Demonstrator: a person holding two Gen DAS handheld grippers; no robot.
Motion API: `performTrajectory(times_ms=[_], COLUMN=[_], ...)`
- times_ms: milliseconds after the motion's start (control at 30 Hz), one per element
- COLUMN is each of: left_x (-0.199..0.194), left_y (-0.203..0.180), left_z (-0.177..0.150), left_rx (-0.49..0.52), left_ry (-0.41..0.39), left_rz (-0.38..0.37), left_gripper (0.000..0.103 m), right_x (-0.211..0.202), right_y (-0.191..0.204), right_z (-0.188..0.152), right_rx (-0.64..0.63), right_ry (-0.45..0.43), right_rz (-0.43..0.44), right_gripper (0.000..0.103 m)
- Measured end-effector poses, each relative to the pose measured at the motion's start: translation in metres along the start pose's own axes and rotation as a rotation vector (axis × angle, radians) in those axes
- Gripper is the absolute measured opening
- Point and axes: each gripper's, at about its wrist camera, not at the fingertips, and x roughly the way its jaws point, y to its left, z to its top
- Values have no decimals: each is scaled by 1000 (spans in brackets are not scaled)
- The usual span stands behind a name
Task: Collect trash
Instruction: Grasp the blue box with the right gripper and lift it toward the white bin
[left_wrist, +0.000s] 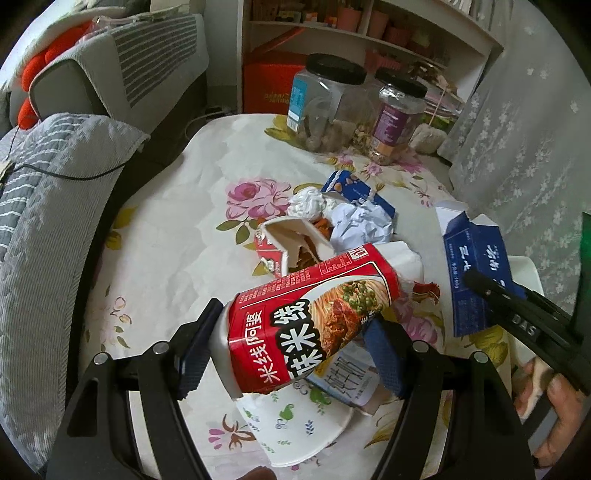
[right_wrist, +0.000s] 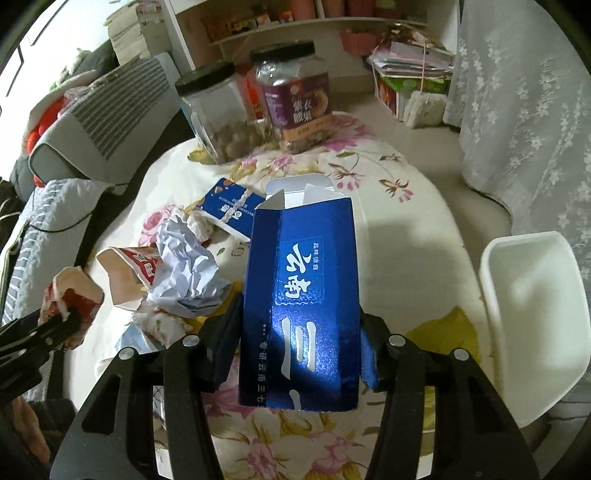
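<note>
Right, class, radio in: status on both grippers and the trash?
Left gripper shut on red noodle carton. Right gripper shut on blue box. Crumpled paper, torn cartons remain on table. White bin at right, path unobstructed.

Left gripper (left_wrist: 291, 354): tilted steeply down over the floral tablecloth (left_wrist: 177, 229), jaws set wide, both blue pads pressed against the sides of a red noodle carton (left_wrist: 310, 317) held clear above the cloth.

Right gripper (right_wrist: 299, 350): likewise angled down over the cloth, jaws at a narrower set, clamped on the lower end of a blue box (right_wrist: 301, 280). In the left wrist view it stands to the right of the left gripper, with the person's hand (left_wrist: 554, 398) visible behind it, fingers wrapped on the handle.
</note>
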Motion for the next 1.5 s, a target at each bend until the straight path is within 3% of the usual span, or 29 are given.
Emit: performTrajectory(times_ms=[333, 833, 1000, 1167, 1300, 1333, 1367, 1500], left_x=[-7, -38, -46, -50, -48, -48, -46, -40], left_y=[-33, -87, -99, -115, -126, -127, -128, -127], left_z=[-3, -12, -14, -19, -20, -21, -20, -20], left_rx=[35, 179, 201, 241, 257, 257, 257, 260], left_ry=[-54, -255, -302, -322, -318, -315, -309, -289], left_rz=[-18, -113, -132, -136, -145, -147, -147, -140], left_gripper=[73, 73, 73, 73, 73, 73, 73, 73], right_x=[-31, -61, -78, -92, -93, -90, -85, -66], right_y=[-26, -65, -67, -78, -99, -105, -110, -143], right_z=[-6, -13, -13, -15, -17, -18, -19, -25], right_rx=[21, 79, 60, 62, 105, 122, 132, 208], right_ry=[-58, -126, -202, -238, -214, -200, -173, -74], right_rz=[-27, -64, -105, -128, -137, -139, -136, -170], right_gripper=[51, 51, 50, 50, 50, 58, 73, 74])
